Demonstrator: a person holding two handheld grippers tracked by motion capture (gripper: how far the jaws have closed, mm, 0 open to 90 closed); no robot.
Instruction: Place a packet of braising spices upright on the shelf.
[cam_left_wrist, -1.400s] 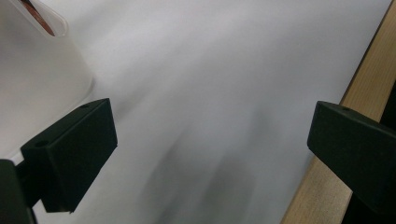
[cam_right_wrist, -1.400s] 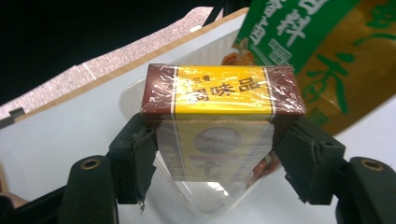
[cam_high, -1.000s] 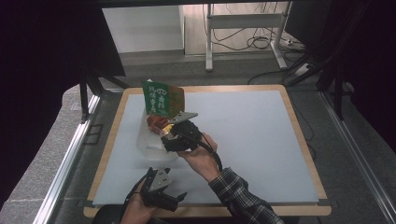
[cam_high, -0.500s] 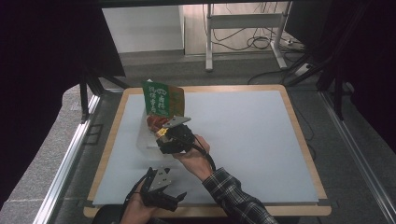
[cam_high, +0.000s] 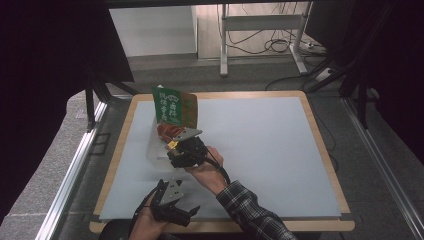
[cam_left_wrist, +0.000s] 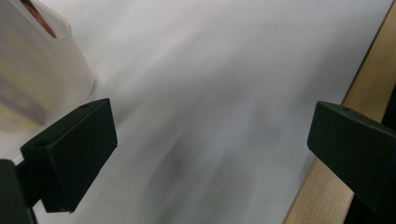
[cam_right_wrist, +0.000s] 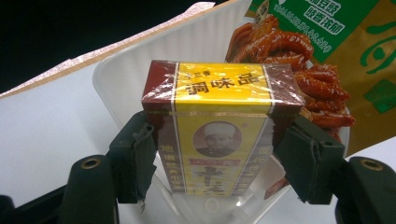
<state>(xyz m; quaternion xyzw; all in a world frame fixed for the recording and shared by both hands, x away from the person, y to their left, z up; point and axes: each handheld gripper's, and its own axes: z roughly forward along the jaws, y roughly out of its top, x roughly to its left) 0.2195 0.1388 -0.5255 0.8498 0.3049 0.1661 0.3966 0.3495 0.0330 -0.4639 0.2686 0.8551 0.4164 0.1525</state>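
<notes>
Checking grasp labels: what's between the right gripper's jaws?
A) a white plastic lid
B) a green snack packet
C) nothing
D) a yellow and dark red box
D: in the right gripper view the right gripper has both pads pressed on the sides of the yellow and dark red box, above the clear plastic container.
</notes>
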